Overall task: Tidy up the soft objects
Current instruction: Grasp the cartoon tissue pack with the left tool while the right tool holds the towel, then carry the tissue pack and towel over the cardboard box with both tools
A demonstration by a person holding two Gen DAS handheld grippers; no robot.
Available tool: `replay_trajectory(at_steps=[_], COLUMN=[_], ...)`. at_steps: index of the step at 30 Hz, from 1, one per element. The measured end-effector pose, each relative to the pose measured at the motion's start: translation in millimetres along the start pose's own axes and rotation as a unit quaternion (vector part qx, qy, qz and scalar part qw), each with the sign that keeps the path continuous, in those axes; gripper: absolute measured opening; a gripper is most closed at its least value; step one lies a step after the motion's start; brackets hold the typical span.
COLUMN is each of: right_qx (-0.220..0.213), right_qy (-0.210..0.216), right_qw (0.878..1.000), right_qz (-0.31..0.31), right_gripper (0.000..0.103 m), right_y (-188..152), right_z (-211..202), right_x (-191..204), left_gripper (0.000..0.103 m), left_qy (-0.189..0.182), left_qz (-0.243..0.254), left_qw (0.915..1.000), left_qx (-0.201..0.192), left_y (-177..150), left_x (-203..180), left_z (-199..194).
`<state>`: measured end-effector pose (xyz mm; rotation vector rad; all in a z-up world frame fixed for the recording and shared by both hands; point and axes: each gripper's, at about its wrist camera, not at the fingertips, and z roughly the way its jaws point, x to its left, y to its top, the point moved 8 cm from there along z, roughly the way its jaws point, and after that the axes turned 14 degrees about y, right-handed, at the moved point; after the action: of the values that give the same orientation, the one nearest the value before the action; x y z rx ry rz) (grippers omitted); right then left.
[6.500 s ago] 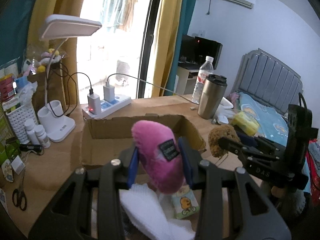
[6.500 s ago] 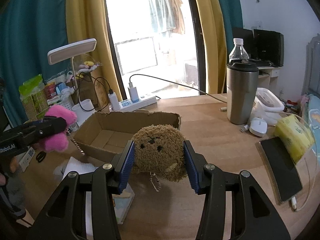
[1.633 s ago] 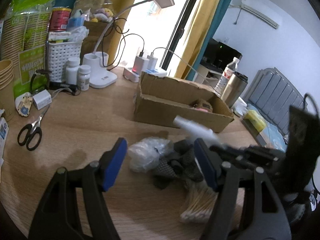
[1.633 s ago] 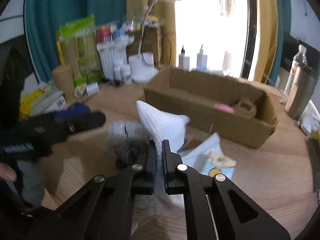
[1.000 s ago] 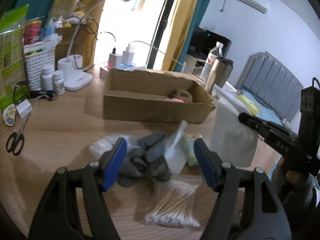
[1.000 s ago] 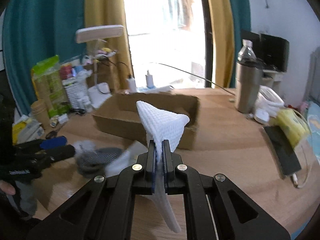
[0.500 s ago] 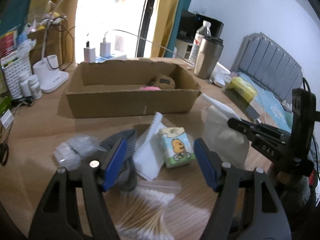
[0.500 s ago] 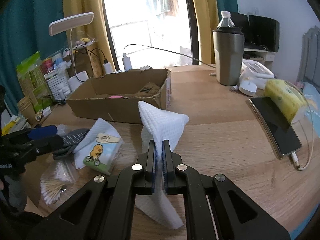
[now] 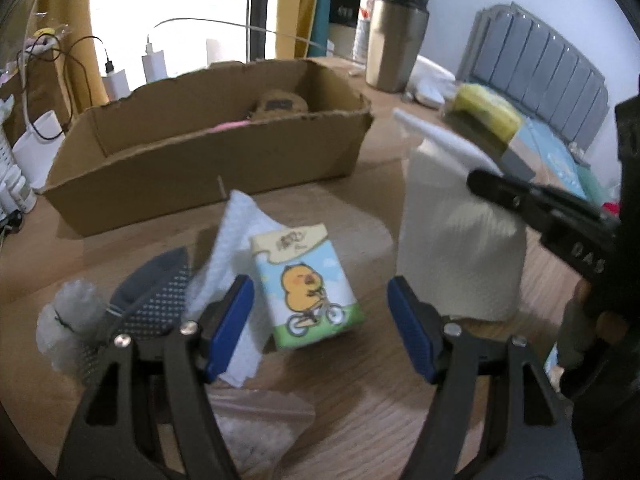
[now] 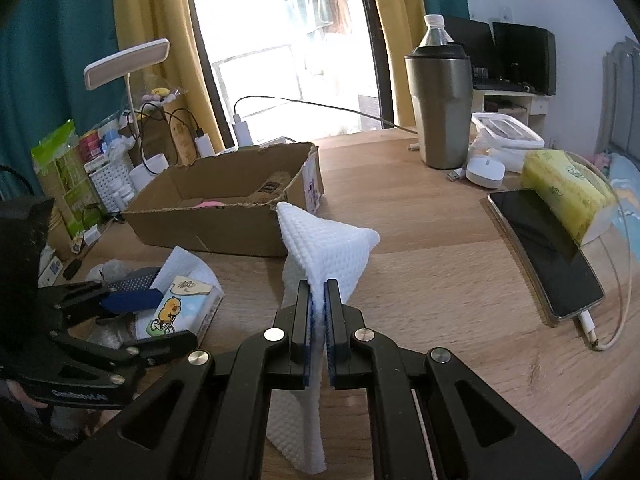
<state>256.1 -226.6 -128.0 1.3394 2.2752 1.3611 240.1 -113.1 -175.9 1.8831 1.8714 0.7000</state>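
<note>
My right gripper [image 10: 319, 294] is shut on a white waffle cloth [image 10: 326, 246] that hangs above the table; the cloth also shows in the left wrist view [image 9: 456, 236]. My left gripper [image 9: 320, 320] is open, its blue pads on either side of a tissue pack with a yellow duck [image 9: 306, 290], which lies on the table and also shows in the right wrist view [image 10: 176, 310]. A white paper towel [image 9: 236, 232] and a grey mesh cloth [image 9: 156, 296] lie beside the pack. A cardboard box [image 9: 208, 160] behind holds a brown plush [image 9: 280, 106] and a pink plush [image 9: 230, 125].
A bag of cotton swabs [image 9: 256, 424] lies near my left gripper. A steel tumbler [image 10: 438, 108], a phone [image 10: 544, 252] on a cable, a yellow tissue pack [image 10: 568, 192] and a mouse [image 10: 486, 170] are on the right. A lamp [image 10: 128, 64] and chargers stand behind the box.
My left gripper has moved forward and lower, so its pads now flank the duck tissue pack. My right gripper still holds the white cloth, lower and nearer the table.
</note>
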Motion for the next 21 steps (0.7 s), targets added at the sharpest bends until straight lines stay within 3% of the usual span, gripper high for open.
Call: replay_trajectory(at_steps=[6,9,14,21], right_qx=[-0.004,-0.008,-0.012,-0.024], right_qy=[-0.002,0.0,-0.003,-0.014], right_qw=[1.0,1.0,1.0,0.999], right_qz=[0.003,-0.002,-0.012,-0.028], right_gripper=[0.006,0.006,0.006,0.006], right_y=[2.0,4.0,11.6,26.9], right_z=[-1.6,-3.6,-9.1,-17.6], right_x=[-4.5,-0.8,5.8,16.4], left_gripper=[0.07,0.055,0.053,0.053], left_qy=[0.009,0.006,-0.009,-0.034], left_qz=[0.011,0.007,0.001,-0.011], left_qw=[0.9998,0.9999,0.9999,0.9991], left_qx=[0.014,0.013,0.013,-0.022], left_y=[-3.0,-3.1,-2.8,4.6], left_x=[-2.8,-2.9,-2.3,4.2], left_z=[6.8,6.8,4.4,-18.9])
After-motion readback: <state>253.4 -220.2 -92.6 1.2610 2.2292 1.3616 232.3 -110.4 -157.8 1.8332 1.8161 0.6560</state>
